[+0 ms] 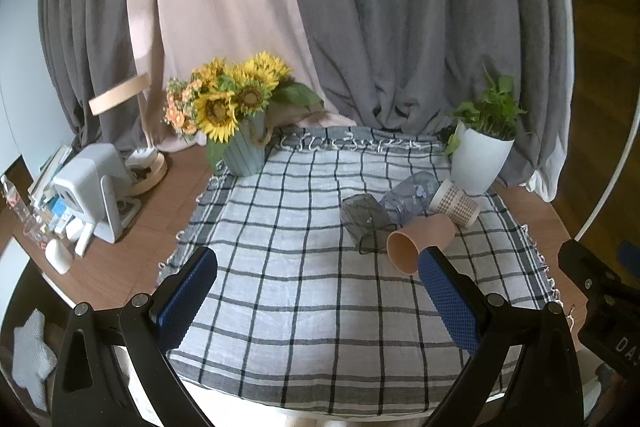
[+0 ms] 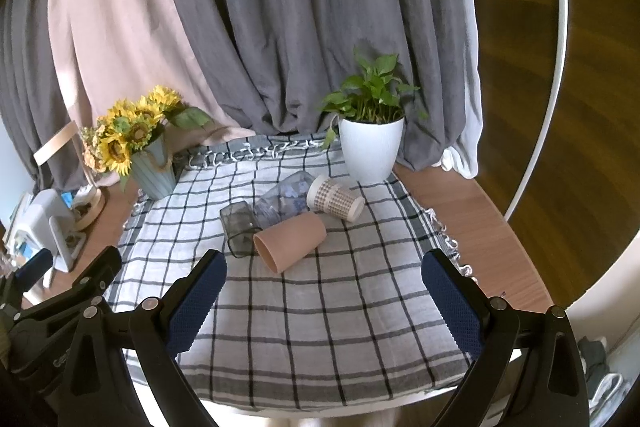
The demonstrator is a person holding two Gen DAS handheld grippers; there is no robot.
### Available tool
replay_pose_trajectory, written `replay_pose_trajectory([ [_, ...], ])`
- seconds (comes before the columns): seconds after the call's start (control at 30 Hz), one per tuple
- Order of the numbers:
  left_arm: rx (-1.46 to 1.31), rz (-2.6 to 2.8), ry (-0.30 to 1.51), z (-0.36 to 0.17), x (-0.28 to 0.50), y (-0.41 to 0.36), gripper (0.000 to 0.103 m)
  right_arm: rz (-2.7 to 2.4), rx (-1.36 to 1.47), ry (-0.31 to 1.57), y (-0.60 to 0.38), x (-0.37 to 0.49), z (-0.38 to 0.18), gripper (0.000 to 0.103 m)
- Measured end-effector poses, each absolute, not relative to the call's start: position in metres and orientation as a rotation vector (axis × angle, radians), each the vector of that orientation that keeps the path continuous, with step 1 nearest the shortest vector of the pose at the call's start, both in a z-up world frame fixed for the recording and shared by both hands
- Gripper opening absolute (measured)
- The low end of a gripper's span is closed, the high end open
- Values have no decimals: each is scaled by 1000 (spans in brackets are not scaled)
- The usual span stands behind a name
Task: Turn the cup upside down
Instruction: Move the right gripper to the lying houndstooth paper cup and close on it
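Cups (image 2: 290, 238) lie tipped in front of the white planter (image 2: 370, 151), seemingly light and rigid, best pinched mid-wall, while both the left gripper (image 1: 318, 297) and right gripper (image 2: 324, 301) gape wide, empty.

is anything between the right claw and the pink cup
Nothing visible. The right claw is open, and only bare checked cloth lies between it and the pink cup, which lies on its side. The grey cup touches its left side.

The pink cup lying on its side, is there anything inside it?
The pink cup shows a bare inner wall at its open mouth; nothing visible inside. Its deep end is out of sight.
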State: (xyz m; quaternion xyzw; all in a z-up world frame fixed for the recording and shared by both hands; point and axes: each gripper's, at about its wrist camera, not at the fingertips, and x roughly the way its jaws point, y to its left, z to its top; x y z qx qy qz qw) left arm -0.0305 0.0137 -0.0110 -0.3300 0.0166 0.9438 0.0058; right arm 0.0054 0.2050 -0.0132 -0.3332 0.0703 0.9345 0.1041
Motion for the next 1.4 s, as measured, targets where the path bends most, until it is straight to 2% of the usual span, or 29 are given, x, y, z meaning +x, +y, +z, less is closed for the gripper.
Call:
replay_pose_trajectory([
  [0.33, -1219, 2937, -10, -51, -86, 47, 102, 2715, -1148, 178, 247, -49, -41, 98],
  [0.77, -1433, 2968, -86, -102, -174, 88, 102, 2703, -1478, -72, 277, -180, -97, 98],
  [1.03, -1550, 2970, -43, -125, -214, 107, 102, 2656, -1697, -253, 275, -251, -137, 97],
  [1.4, -1685, 2971, 6, -147, -247, 117, 102, 2560, -1867, -327, 275, -310, -191, 93],
])
